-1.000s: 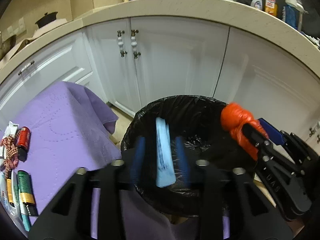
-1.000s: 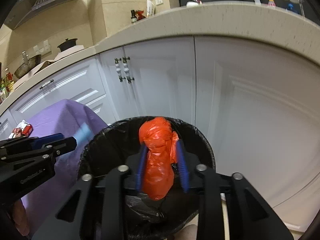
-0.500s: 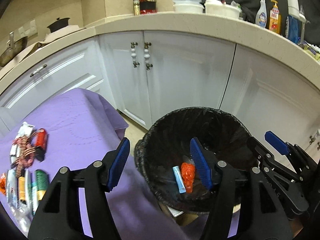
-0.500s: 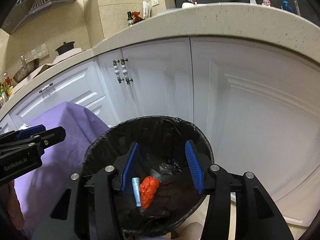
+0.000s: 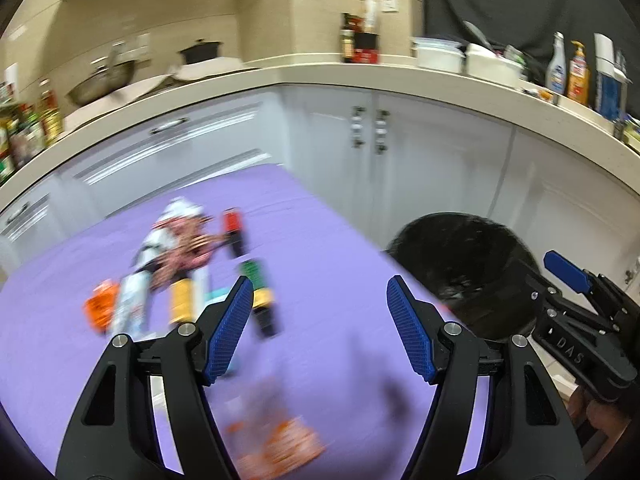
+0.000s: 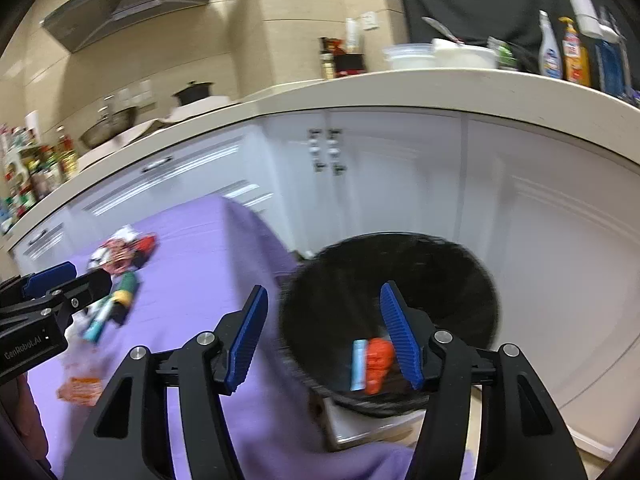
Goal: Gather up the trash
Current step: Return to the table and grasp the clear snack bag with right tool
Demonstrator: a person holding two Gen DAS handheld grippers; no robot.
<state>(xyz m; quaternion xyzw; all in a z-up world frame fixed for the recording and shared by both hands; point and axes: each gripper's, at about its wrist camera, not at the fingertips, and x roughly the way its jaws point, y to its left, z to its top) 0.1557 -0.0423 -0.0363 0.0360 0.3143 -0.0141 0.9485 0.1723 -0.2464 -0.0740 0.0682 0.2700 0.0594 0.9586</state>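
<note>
A black-lined trash bin [image 6: 440, 264] stands on the floor beside the purple-covered table [image 5: 328, 248]. An orange bag [image 6: 378, 364] and a light blue wrapper [image 6: 358, 364] lie at its bottom. My right gripper [image 6: 324, 332] is open and empty above the bin's near rim. My left gripper [image 5: 320, 328] is open and empty above the table. Blurred trash lies on the cloth: a pile of wrappers [image 5: 180, 248], a green and black tube [image 5: 260, 296], an orange packet [image 5: 100, 308] and an orange wrapper [image 5: 280, 444] near the front. The bin [image 5: 472, 264] shows at right in the left wrist view.
White cabinet doors [image 6: 400, 184] run behind the bin under a pale countertop [image 5: 440, 84] holding bottles, containers and a pot. The right gripper [image 5: 580, 316] shows at the right edge of the left wrist view. The left gripper [image 6: 44, 304] shows at left in the right wrist view.
Both grippers opened and dropped the blue wrapper and orange bag into the bin. Both have since swung left, the left one from over the bin to over the table.
</note>
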